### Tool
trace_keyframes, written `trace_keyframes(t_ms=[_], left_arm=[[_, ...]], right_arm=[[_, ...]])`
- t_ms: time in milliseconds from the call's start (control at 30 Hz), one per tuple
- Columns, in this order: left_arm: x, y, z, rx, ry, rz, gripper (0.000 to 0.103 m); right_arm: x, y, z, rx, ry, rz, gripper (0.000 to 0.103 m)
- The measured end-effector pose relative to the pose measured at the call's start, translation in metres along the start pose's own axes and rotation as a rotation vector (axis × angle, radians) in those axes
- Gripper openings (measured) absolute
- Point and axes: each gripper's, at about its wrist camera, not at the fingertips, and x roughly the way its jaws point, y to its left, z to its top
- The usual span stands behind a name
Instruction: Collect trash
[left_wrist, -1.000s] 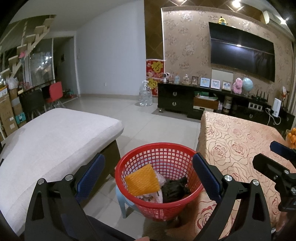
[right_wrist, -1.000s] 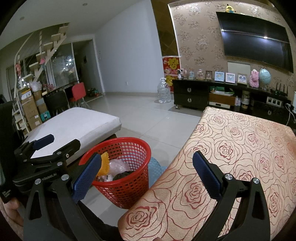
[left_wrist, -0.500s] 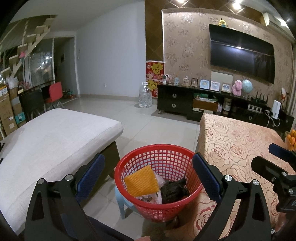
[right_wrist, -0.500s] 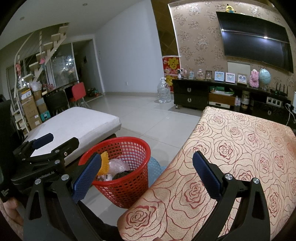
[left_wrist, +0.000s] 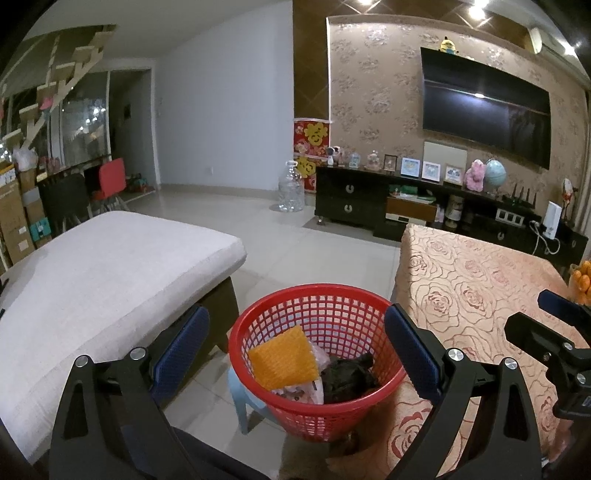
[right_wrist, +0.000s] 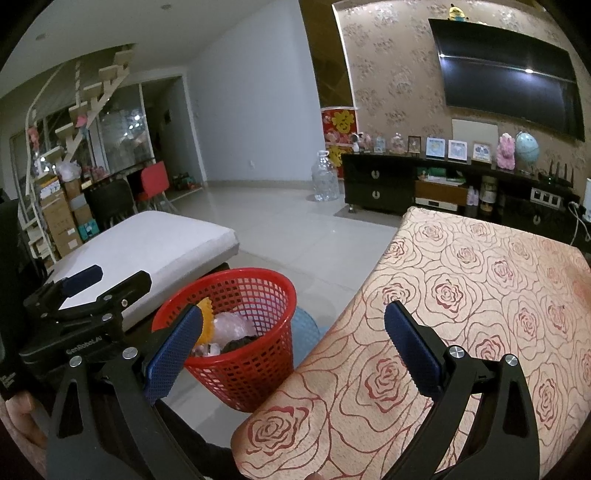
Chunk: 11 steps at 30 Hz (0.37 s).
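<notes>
Trash sits inside the red mesh basket (left_wrist: 314, 354) beside the rose-patterned tabletop (right_wrist: 480, 295): light, crushable yellow foam sheet (left_wrist: 282, 358), best pinched by its edge. Both claws, left (left_wrist: 295, 347) and right (right_wrist: 291, 339), spread empty.

You see a red plastic lattice basket (left_wrist: 314, 325), a counter (right_wrist: 480, 295) under matt rose-patterned cloth, glossy floor tiles (left_wrist: 314, 251), and a rough white fabric cushion (left_wrist: 110, 266).

White lettering reading "GenRobot.AI" stands on the black body of the left gripper (right_wrist: 110, 291), at the lower left of the right wrist view. Nothing else can be read.
</notes>
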Motion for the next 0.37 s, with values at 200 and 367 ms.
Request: trace_keyframes(t_ms=[200,367], left_arm=[[0.004,0.004,0.001,-0.008,0.009,-0.001,0.092],[0.008,0.007,0.005,-0.001,0.002,0.008,0.092]], right_arm=[[-0.003,-0.015,-0.004,0.024,0.015,-0.024,0.096],[-0.019,-0.071,-0.010,0.102,0.051,-0.147,0.096]])
